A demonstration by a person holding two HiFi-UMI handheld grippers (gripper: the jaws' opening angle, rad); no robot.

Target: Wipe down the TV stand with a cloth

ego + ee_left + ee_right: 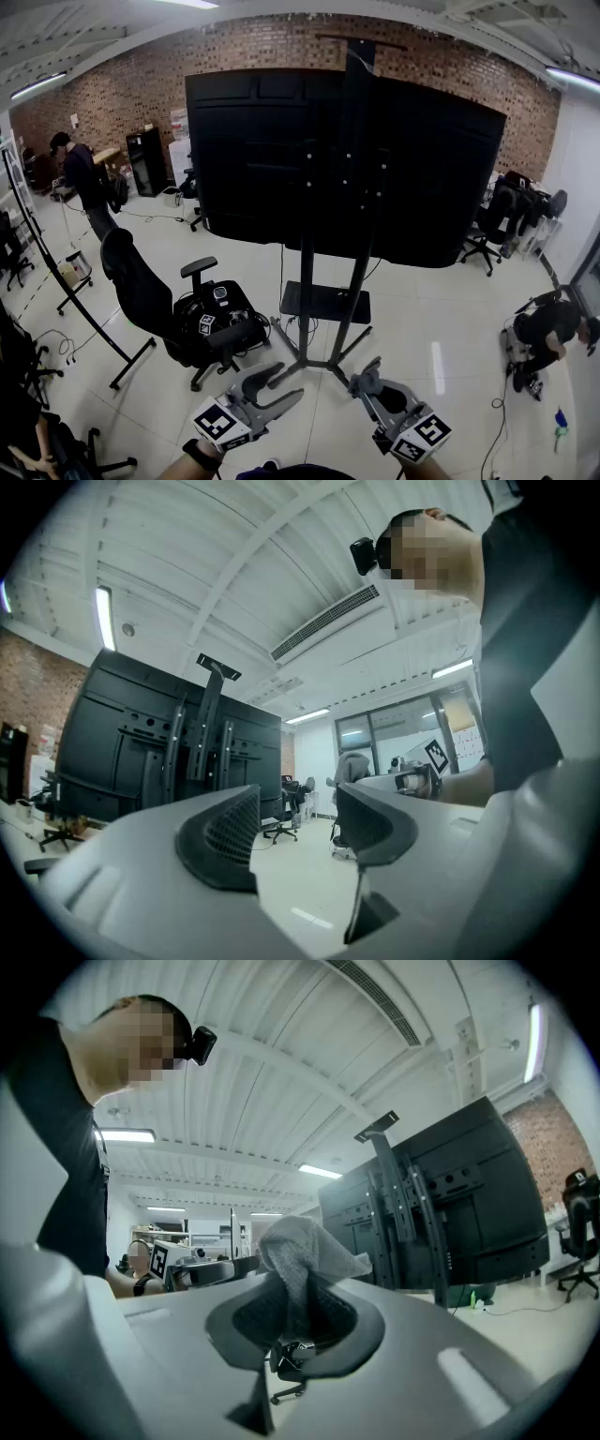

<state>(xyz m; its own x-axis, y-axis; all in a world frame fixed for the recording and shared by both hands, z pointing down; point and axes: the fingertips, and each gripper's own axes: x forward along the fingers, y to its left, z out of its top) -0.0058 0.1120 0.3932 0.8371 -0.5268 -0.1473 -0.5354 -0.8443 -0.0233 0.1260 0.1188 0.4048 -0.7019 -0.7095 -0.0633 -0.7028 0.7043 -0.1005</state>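
A grey cloth point(305, 1251) was held pinched between the closed jaws of the right gripper point(298, 1321), its crumpled upper part standing above the pads point(246, 1321) while the lower part was hidden between them. In the head view the cloth could hardly be made out at that gripper's tip. The TV stand point(307, 281) was seen just ahead of both grippers on the pale floor point(441, 281) – two dark uprights with a small shelf point(325, 302) low between them. Their upper lengths were hard to separate from the black back of the TV point(262, 150), and the near feet were partly covered by the grippers. The left gripper point(295, 822) was held with its jaws apart, nothing between them. A black office chair point(202, 323) stood left of the stand – apart from it.
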